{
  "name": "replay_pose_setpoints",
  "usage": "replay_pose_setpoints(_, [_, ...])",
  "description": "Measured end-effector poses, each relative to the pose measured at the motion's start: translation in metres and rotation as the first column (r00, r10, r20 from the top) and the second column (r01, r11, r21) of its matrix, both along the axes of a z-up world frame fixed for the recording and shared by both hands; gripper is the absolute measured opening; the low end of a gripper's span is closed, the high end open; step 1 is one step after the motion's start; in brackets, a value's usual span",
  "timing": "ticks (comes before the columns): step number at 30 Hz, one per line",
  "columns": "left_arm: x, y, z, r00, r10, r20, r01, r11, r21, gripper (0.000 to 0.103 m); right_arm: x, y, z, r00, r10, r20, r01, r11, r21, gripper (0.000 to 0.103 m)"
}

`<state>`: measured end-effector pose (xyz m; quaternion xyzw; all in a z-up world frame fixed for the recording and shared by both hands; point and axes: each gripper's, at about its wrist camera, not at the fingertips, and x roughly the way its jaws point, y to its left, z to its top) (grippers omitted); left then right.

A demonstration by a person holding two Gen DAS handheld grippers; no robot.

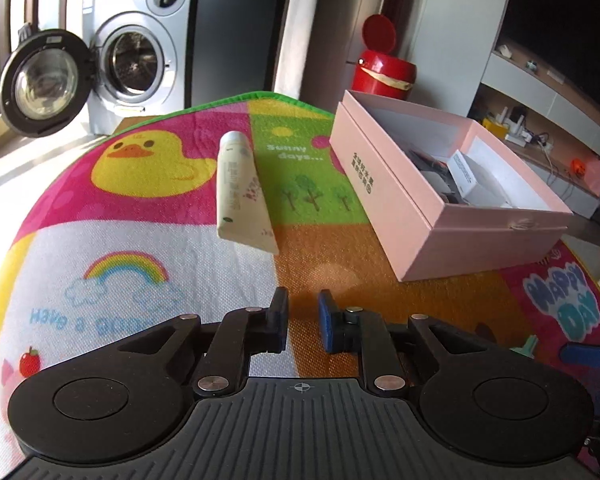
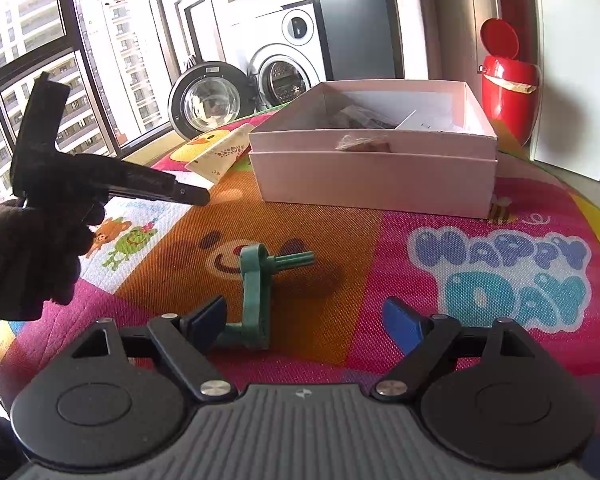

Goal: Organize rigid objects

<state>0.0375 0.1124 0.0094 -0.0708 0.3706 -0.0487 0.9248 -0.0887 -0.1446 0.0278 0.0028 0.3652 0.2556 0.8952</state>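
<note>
Pink box (image 1: 432,204) open, boxed items inside

On the mat (image 1: 172,248), the tube (image 1: 240,196) lies at eleven o'clock from the left gripper (image 1: 303,322), the open box (image 1: 432,184) at one o'clock. The crank (image 2: 256,288) sits at eleven o'clock between the right gripper (image 2: 306,322) and box.

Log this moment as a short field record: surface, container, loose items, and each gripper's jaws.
surface: colourful play mat
container: open pink box, some items inside
loose items: cream tube on mat left of box; green crank handle on mat
left gripper: jaws shut, nothing held
right gripper: jaws open, crank handle between them, not gripped
</note>
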Motion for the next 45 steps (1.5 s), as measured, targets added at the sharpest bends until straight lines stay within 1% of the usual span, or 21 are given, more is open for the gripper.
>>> replay_pose_setpoints(3, [-0.034, -0.002, -0.001, 0.999, -0.045, -0.004, 0.045, 0.999, -0.028, 0.019, 0.0, 0.001, 0.0, 1.0, -0.001, 0.001, 0.001, 1.0, -0.001, 0.086])
replay_pose_setpoints(5, [-0.046, 0.0, -0.001, 0.999, -0.043, 0.0, 0.043, 0.998, -0.046, 0.019, 0.0, 0.0, 0.0, 1.0, -0.001, 0.001, 0.001, 1.0, -0.001, 0.087])
replay_pose_setpoints(12, [-0.033, 0.03, 0.006, 0.992, 0.126, 0.028, -0.121, 0.983, -0.137, 0.019, 0.0, 0.004, 0.004, 1.0, -0.004, -0.001, 0.004, 1.0, -0.024, 0.088])
replay_pose_setpoints(15, [-0.037, 0.038, 0.013, 0.982, 0.167, 0.083, -0.157, 0.981, -0.11, 0.02, 0.004, 0.02, 0.033, 0.996, 0.065, 0.063, -0.062, 0.997, -0.044, 0.088])
replay_pose_setpoints(17, [-0.044, 0.046, 0.016, 0.974, 0.202, 0.1, -0.195, 0.978, -0.079, 0.02, 0.013, 0.041, 0.06, 0.985, 0.104, 0.135, -0.096, 0.993, -0.065, 0.088])
replay_pose_setpoints(18, [-0.047, 0.052, 0.017, 0.972, 0.215, 0.096, -0.208, 0.975, -0.079, 0.02, 0.023, 0.055, 0.072, 0.982, 0.123, 0.145, -0.114, 0.991, -0.067, 0.088])
replay_pose_setpoints(19, [-0.05, 0.058, 0.017, 0.97, 0.229, 0.084, -0.222, 0.971, -0.088, 0.02, 0.034, 0.068, 0.081, 0.981, 0.138, 0.135, -0.131, 0.989, -0.064, 0.088])
replay_pose_setpoints(21, [-0.055, 0.067, 0.017, 0.969, 0.241, 0.061, -0.234, 0.966, -0.11, 0.02, 0.075, 0.108, 0.096, 0.983, 0.18, 0.042, -0.179, 0.984, -0.015, 0.084])
replay_pose_setpoints(24, [-0.067, 0.083, 0.014, 0.971, 0.233, 0.058, -0.223, 0.965, -0.14, 0.02, 0.136, 0.167, 0.094, 0.976, 0.198, -0.093, -0.196, 0.98, 0.027, 0.079])
replay_pose_setpoints(25, [-0.072, 0.087, 0.014, 0.972, 0.227, 0.063, -0.216, 0.965, -0.151, 0.02, 0.154, 0.185, 0.089, 0.976, 0.179, -0.125, -0.179, 0.984, 0.012, 0.077])
replay_pose_setpoints(27, [-0.079, 0.094, 0.012, 0.973, 0.22, 0.071, -0.205, 0.963, -0.178, 0.02, 0.19, 0.225, 0.067, 0.979, 0.119, -0.166, -0.131, 0.989, -0.066, 0.065])
replay_pose_setpoints(30, [-0.089, 0.102, 0.012, 0.977, 0.195, 0.089, -0.174, 0.964, -0.202, 0.02, 0.219, 0.26, 0.031, 0.98, 0.037, -0.196, -0.077, 0.976, -0.202, 0.057])
replay_pose_setpoints(31, [-0.093, 0.103, 0.011, 0.978, 0.183, 0.101, -0.16, 0.966, -0.202, 0.02, 0.223, 0.265, 0.023, 0.977, 0.023, -0.211, -0.071, 0.972, -0.223, 0.055])
replay_pose_setpoints(32, [-0.096, 0.103, 0.011, 0.978, 0.175, 0.11, -0.15, 0.968, -0.203, 0.02, 0.224, 0.268, 0.014, 0.972, 0.021, -0.234, -0.078, 0.968, -0.237, 0.046])
replay_pose_setpoints(33, [-0.098, 0.104, 0.011, 0.979, 0.167, 0.115, -0.141, 0.968, -0.206, 0.02, 0.221, 0.268, 0.01, 0.965, 0.043, -0.257, -0.105, 0.967, -0.234, 0.034])
replay_pose_setpoints(35, [-0.099, 0.104, 0.01, 0.981, 0.146, 0.124, -0.115, 0.967, -0.227, 0.02, 0.204, 0.263, 0.014, 0.957, 0.124, -0.264, -0.183, 0.96, -0.21, 0.022])
replay_pose_setpoints(37, [-0.098, 0.101, 0.011, 0.983, 0.122, 0.135, -0.087, 0.966, -0.242, 0.02, 0.176, 0.25, 0.03, 0.943, 0.211, -0.258, -0.257, 0.954, -0.156, 0.021])
replay_pose_setpoints(40, [-0.093, 0.09, 0.011, 0.986, 0.087, 0.139, -0.049, 0.964, -0.26, 0.02, 0.134, 0.214, 0.058, 0.926, 0.29, -0.241, -0.316, 0.946, -0.074, 0.021])
replay_pose_setpoints(43, [-0.088, 0.071, 0.011, 0.991, 0.028, 0.133, 0.007, 0.966, -0.257, 0.02, 0.095, 0.168, 0.081, 0.935, 0.317, -0.161, -0.329, 0.943, -0.053, 0.017])
replay_pose_setpoints(44, [-0.086, 0.061, 0.01, 0.992, -0.005, 0.128, 0.037, 0.967, -0.251, 0.02, 0.08, 0.145, 0.087, 0.944, 0.304, -0.13, -0.313, 0.948, -0.056, 0.0])
replay_pose_setpoints(45, [-0.083, 0.052, 0.01, 0.992, -0.032, 0.121, 0.061, 0.967, -0.247, 0.02, 0.071, 0.125, 0.089, 0.951, 0.284, -0.12, -0.292, 0.955, -0.059, 0.0])
